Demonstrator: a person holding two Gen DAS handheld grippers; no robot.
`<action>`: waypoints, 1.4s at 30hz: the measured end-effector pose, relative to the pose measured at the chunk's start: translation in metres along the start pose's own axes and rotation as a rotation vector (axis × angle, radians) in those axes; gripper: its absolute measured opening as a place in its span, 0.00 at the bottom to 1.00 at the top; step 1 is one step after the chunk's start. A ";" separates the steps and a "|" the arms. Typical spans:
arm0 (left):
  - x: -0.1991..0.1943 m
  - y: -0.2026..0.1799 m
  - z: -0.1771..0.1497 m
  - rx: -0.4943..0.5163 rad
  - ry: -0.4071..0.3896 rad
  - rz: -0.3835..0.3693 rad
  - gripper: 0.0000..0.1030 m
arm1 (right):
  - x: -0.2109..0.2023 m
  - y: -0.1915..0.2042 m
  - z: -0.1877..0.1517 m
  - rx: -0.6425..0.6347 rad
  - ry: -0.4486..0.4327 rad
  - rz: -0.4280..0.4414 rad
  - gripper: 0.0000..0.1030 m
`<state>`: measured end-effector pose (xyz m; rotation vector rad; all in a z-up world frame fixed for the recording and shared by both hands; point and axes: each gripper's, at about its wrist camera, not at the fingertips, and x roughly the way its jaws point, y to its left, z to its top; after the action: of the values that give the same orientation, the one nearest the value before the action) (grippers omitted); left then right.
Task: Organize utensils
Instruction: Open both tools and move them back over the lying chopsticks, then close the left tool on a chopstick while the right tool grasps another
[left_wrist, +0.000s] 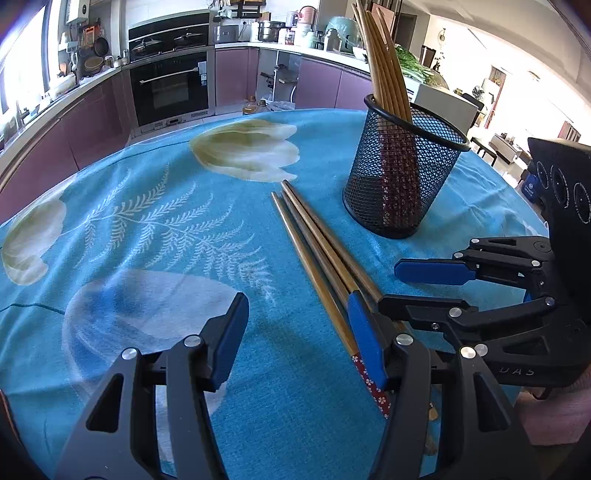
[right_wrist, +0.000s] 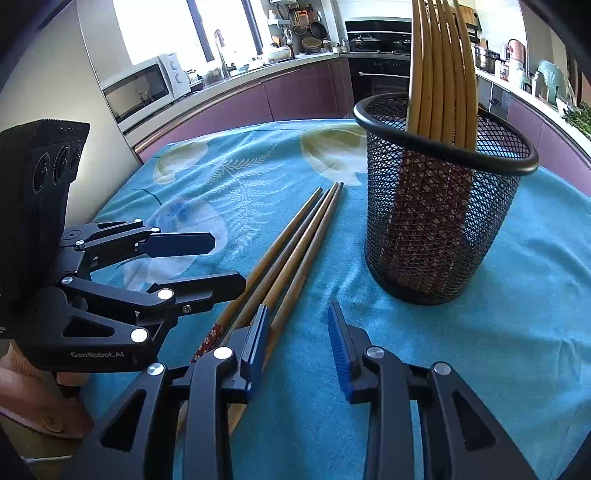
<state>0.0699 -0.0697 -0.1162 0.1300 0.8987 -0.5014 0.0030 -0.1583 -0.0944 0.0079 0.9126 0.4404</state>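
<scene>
- Three loose chopsticks (right_wrist: 291, 254) lie side by side on a counter (left_wrist: 155, 302) covered in a blue floral cloth, just beside a black mesh holder (right_wrist: 439, 221) that already has a bundle of chopsticks (right_wrist: 441, 70) standing in it.
- The loose sticks look light, thin, stiff and smooth, so they would likely roll or slip under a pinch. The patterned red handle ends, nearest the cameras, look like the best place to take hold.
- The left hand-held gripper (left_wrist: 299, 339) points steeply down at the counter. Its jaws are apart, with nothing between them; its right finger rests over the handle ends of the sticks.
- The right hand-held gripper (right_wrist: 299, 350) also tilts steeply down, close beside the left one. Its jaws are apart and empty over bare cloth; its left finger lies over the sticks' handle ends.
- A pink sleeve (left_wrist: 550, 417) shows behind the right tool.
</scene>
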 end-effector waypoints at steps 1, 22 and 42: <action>0.001 0.000 0.000 0.000 0.001 -0.001 0.54 | 0.000 -0.001 0.000 0.001 0.001 -0.002 0.30; 0.015 0.001 0.005 0.018 0.028 0.042 0.43 | 0.015 -0.003 0.016 0.007 -0.015 -0.042 0.25; 0.013 0.010 0.006 -0.066 0.024 0.025 0.08 | 0.009 -0.022 0.012 0.163 -0.054 0.001 0.06</action>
<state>0.0857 -0.0673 -0.1241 0.0867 0.9355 -0.4473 0.0245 -0.1727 -0.0978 0.1682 0.8932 0.3644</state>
